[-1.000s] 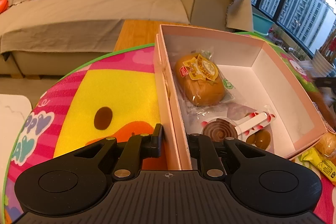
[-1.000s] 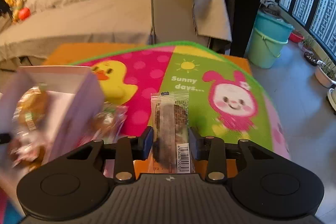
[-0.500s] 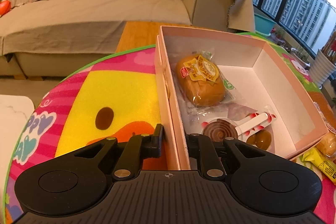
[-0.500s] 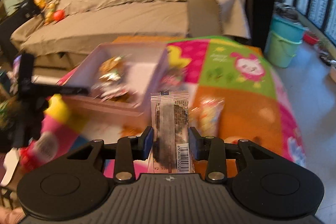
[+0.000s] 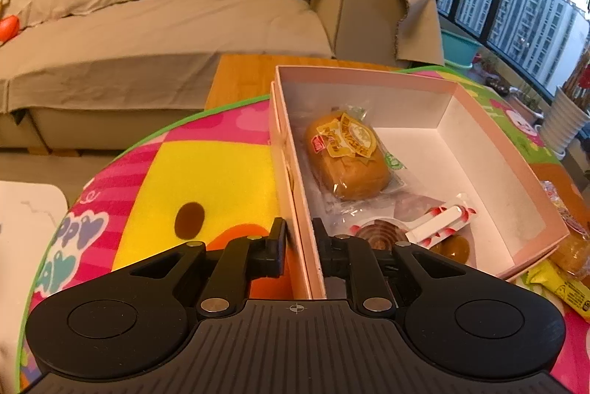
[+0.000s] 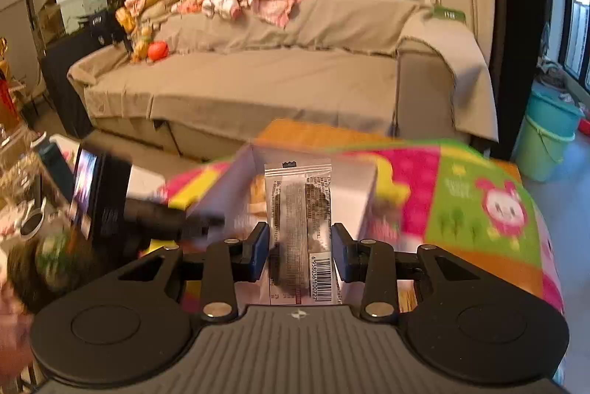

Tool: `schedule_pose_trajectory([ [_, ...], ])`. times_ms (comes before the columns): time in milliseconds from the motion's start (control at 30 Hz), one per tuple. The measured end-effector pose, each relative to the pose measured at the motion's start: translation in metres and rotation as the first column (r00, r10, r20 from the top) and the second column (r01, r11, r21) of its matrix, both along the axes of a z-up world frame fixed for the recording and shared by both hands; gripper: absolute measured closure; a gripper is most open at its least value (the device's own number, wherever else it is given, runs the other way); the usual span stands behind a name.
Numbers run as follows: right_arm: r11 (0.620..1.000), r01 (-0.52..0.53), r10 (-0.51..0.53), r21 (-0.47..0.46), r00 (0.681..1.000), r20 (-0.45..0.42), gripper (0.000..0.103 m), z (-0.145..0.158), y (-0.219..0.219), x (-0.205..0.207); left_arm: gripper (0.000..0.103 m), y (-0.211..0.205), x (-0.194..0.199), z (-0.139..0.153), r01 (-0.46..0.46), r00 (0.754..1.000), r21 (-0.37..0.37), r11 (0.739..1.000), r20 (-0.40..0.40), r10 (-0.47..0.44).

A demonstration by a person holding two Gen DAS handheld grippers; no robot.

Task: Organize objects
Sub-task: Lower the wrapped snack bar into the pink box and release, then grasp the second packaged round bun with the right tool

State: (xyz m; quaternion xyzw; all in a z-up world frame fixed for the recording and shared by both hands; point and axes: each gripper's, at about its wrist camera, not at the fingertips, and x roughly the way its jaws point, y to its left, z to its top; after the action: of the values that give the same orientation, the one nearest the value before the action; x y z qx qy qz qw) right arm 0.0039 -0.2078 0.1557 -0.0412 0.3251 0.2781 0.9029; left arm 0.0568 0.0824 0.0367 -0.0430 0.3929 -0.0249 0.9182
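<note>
Left wrist view: left gripper (image 5: 298,231) pinches the pink box (image 5: 424,87) wall; right gripper (image 6: 299,242) clamps a snack packet (image 6: 299,209) above the box.

The right gripper (image 6: 299,248) grips a clear snack packet (image 6: 299,231) upright between its fingers (image 6: 258,246), barcode at its lower end. Just behind the packet, blurred, lies an open pink box (image 6: 354,172) on a bright cartoon mat (image 6: 479,209). Beyond the box stands a beige covered sofa (image 6: 258,80). Left of the box, another black gripper (image 6: 199,222) reaches in.
</note>
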Motion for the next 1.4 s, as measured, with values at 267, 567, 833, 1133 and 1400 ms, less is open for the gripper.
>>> schedule_pose_trajectory([
  [267, 0.997, 0.061, -0.061, 0.053, 0.998, -0.003, 0.06, -0.002, 0.047, 0.081, 0.087, 0.001, 0.002, 0.0, -0.011, 1.0, -0.011, 1.0, -0.004, 0.011],
  [567, 0.991, 0.133, -0.134, 0.028, 0.991, 0.016, 0.047, -0.013, 0.019, 0.078, 0.087, 0.001, 0.003, 0.0, -0.01, 1.0, -0.003, 1.0, -0.001, 0.01],
  [833, 0.963, 0.223, -0.218, -0.151, 0.975, 0.05, 0.035, -0.041, -0.041, 0.02, 0.087, -0.001, 0.006, -0.001, -0.006, 1.0, -0.007, 1.0, 0.001, 0.006],
  [1133, 0.963, 0.128, -0.167, -0.239, 0.974, -0.153, 0.03, -0.106, -0.039, -0.03, 0.087, 0.0, 0.007, -0.002, 0.003, 1.0, -0.007, 1.0, -0.003, -0.003],
  [1400, 0.994, 0.023, -0.041, -0.109, 0.984, -0.174, 0.03, -0.089, -0.024, -0.04, 0.087, 0.0, 0.005, -0.002, 0.006, 1.0, -0.004, 1.0, -0.005, -0.006],
])
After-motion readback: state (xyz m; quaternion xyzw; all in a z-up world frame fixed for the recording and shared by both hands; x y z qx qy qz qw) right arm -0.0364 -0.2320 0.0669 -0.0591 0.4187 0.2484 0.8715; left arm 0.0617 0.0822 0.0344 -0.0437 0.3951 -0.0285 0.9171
